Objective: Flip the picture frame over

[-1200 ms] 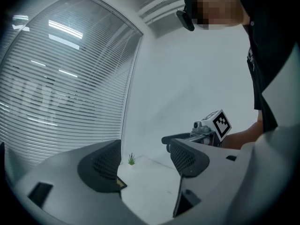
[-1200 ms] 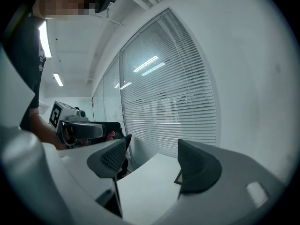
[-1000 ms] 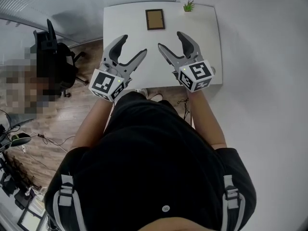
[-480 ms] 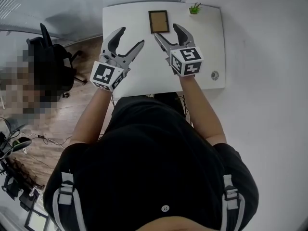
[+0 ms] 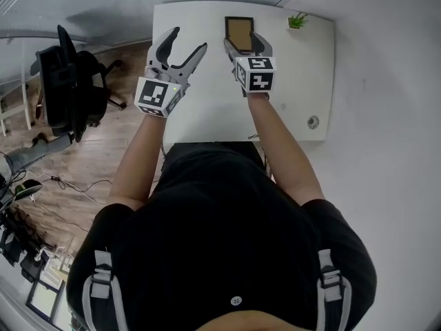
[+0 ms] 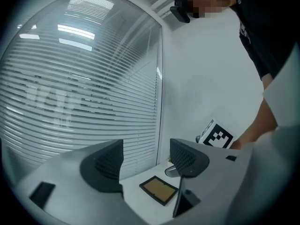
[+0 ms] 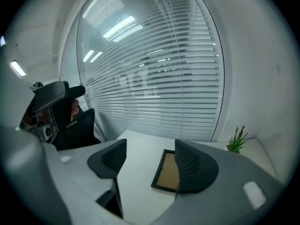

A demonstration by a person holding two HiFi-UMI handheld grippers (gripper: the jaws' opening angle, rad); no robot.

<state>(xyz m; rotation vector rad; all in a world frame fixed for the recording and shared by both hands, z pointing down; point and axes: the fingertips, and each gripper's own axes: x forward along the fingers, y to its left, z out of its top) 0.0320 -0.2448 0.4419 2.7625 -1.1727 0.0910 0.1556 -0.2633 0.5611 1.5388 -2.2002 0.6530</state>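
A dark picture frame (image 5: 239, 32) with a tan panel facing up lies flat near the far edge of the white table (image 5: 207, 109). My right gripper (image 5: 242, 44) hovers just in front of it, open, its right finger overlapping the frame's near right side in the head view. In the right gripper view the frame (image 7: 168, 173) lies ahead, partly hidden behind the right finger (image 7: 194, 168). My left gripper (image 5: 182, 44) is open to the left of the frame, with nothing between its fingers. From the left gripper view the frame (image 6: 159, 190) appears between the jaws, farther off.
A small green plant (image 5: 298, 21) stands at the table's far right corner. A round grommet (image 5: 313, 121) sits near the right edge. A black office chair (image 5: 69, 81) stands left of the table on the wooden floor. Window blinds (image 7: 154, 78) lie beyond the table.
Both grippers have moved forward toward the far edge of the table. The right one now reaches the picture frame; both stay open.
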